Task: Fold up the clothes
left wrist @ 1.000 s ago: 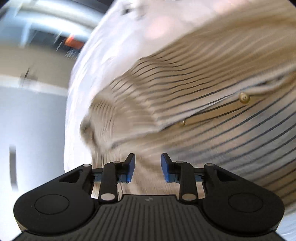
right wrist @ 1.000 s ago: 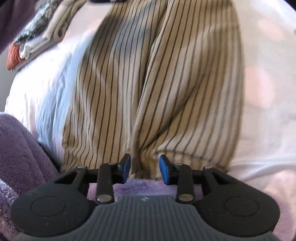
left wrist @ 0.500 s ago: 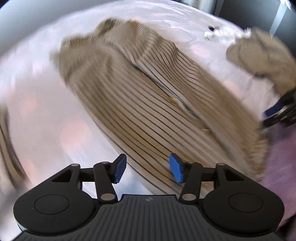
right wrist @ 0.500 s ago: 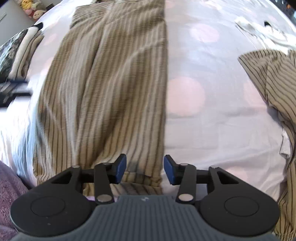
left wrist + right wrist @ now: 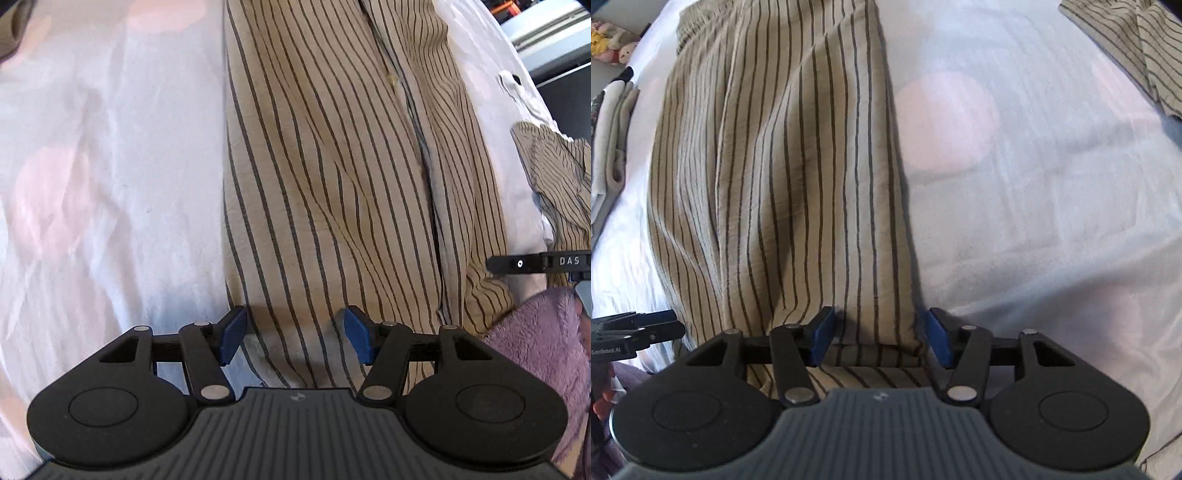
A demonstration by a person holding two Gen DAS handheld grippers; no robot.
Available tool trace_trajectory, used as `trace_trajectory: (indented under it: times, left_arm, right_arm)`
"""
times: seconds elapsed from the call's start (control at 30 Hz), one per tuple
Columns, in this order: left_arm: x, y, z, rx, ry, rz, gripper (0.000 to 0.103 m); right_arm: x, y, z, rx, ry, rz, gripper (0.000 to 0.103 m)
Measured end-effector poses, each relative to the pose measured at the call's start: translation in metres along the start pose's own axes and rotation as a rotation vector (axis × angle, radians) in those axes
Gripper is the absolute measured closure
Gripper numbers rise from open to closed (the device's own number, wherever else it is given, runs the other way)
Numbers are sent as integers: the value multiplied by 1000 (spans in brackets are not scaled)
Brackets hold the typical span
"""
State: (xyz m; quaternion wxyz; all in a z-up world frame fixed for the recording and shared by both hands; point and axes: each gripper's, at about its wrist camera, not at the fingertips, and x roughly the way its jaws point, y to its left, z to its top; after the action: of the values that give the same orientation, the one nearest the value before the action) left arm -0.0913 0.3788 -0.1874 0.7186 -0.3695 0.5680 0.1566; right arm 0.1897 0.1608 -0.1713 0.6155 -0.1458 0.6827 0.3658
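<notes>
Surface: bed with a white sheet [image 5: 103,177] bearing pale pink dots; creased, lit from the side.
Striped garment [image 5: 332,166]: tan with dark stripes, lying long on the sheet, running from the top centre of the left view down to its lower centre; a placket with a small button shows in the upper centre. In the right view it fills the left and centre [image 5: 783,166], its right edge straight against bare sheet.
Left tool [image 5: 294,340]: jaws wide and just been opening; near hem of the garment lies between the blue pads, which do not press on it.
Right tool [image 5: 880,340]: jaws wide and just been opening; a folded hem lies between the pads, not pinched.
Second striped piece [image 5: 1130,48]: upper right of the right view, well apart from the first; also at the right edge of the left view.
Folded pile [image 5: 611,140]: left edge of the right view.
Purple fleece [image 5: 539,354]: lower right of the left view, beside the hem.
</notes>
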Motion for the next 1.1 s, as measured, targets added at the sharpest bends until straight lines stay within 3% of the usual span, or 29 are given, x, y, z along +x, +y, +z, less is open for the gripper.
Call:
trace_trajectory:
  times: [0.1, 0.17, 0.23, 0.27, 0.3, 0.4, 0.57, 0.67, 0.8, 0.93, 1.1]
  left_arm:
    - [2, -4, -3, -9, -22, 18, 46]
    - [3, -13, -8, 17, -41, 48, 49]
    - [2, -22, -12, 55, -66, 62, 70]
    - [1, -24, -14, 59, -81, 47, 85]
    - [-2, -25, -15, 57, -100, 25, 94]
    - [-17, -22, -21, 54, -180, -23, 100]
    - [-57, -8, -32, 29, -381, -154, 102]
    - [-77, -1, -31, 16, -485, -195, 102]
    - [-97, -5, -14, 55, -587, -188, 102]
    - [-110, -2, 12, 82, -677, -174, 102]
    - [-90, 6, 48, 77, -701, -152, 102]
  right_arm:
    - [2, 13, -2, -49, 2, -42, 45]
    - [1, 23, -5, -103, -8, -39, 74]
    - [-3, 27, -10, -131, -26, -18, 90]
    - [-5, 29, -12, -139, -40, -8, 92]
    - [-9, 28, -14, -134, -62, 2, 94]
    - [-24, 26, -21, -123, -136, 58, 95]
    - [-45, 20, -25, -103, -254, 156, 96]
    - [-64, 14, -26, -97, -318, 201, 96]
    - [-88, 13, -15, -106, -438, 254, 96]
    - [-87, 25, 14, -107, -510, 284, 96]
    - [-60, 33, 42, -124, -563, 253, 95]
